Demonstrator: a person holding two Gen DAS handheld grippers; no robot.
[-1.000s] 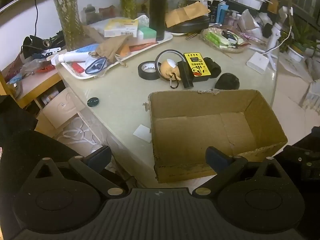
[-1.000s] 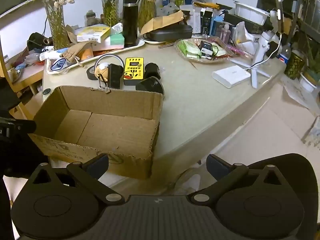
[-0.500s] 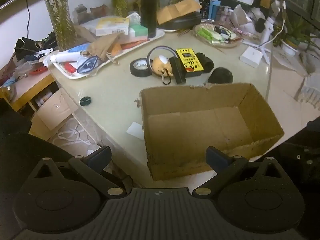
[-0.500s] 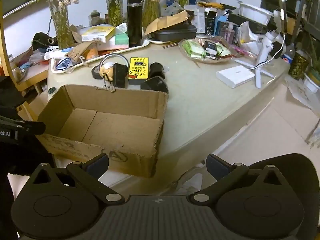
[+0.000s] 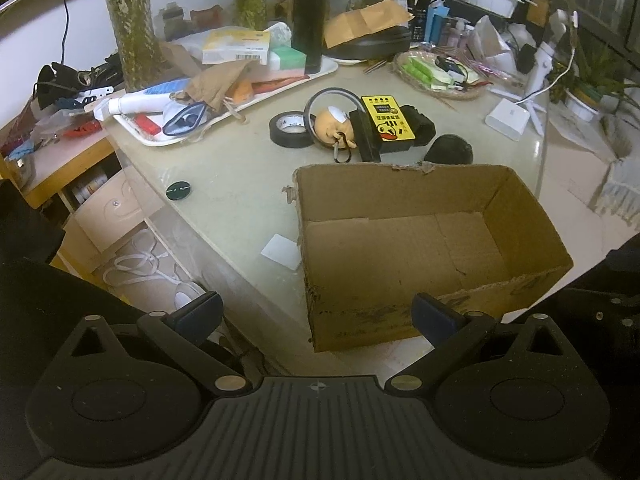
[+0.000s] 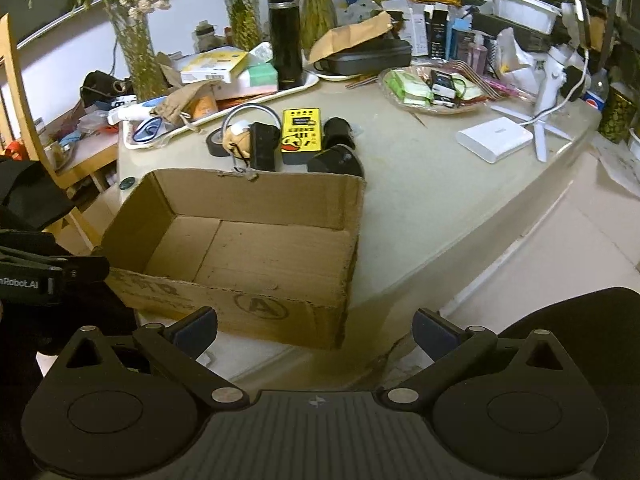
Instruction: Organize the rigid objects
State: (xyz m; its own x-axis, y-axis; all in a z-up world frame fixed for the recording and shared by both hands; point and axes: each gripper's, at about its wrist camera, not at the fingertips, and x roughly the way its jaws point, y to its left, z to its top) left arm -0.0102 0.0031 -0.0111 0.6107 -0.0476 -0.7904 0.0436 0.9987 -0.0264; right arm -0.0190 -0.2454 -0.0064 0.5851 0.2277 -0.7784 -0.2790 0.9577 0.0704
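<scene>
Left gripper (image 5: 316,314): jaws spread wide, nothing between them, hovering off the near table edge just short of the cardboard box (image 5: 424,240); right gripper (image 6: 316,326): jaws likewise spread wide and empty, held before the box's near right corner, with the left gripper's black body at the left edge of the right wrist view.

Cardboard box open-topped and empty, sitting at the near edge of the pale table (image 5: 240,184), near wall overhanging slightly; small white card (image 5: 281,251) flat on the table just left of the box; dark round cap (image 5: 179,191) farther left, near the table's edge.

Just behind the box's far wall, a cluster of rigid things: black tape roll (image 5: 291,129); beside it a thin ring hoop (image 5: 332,98) around a doll-head keychain (image 5: 333,126); a black rectangular block (image 5: 366,136) touching a yellow gadget with a duck face (image 5: 387,122); a black cylinder (image 5: 423,130) on its right; a black rounded lump (image 5: 448,150) nearest the box.

Beyond: white tray (image 5: 320,71) heaped with clutter; black flask (image 5: 308,12) upright on it; woven dish (image 5: 436,76) of packets; white box (image 5: 507,119) to the right; glass vases of stems at the back.
</scene>
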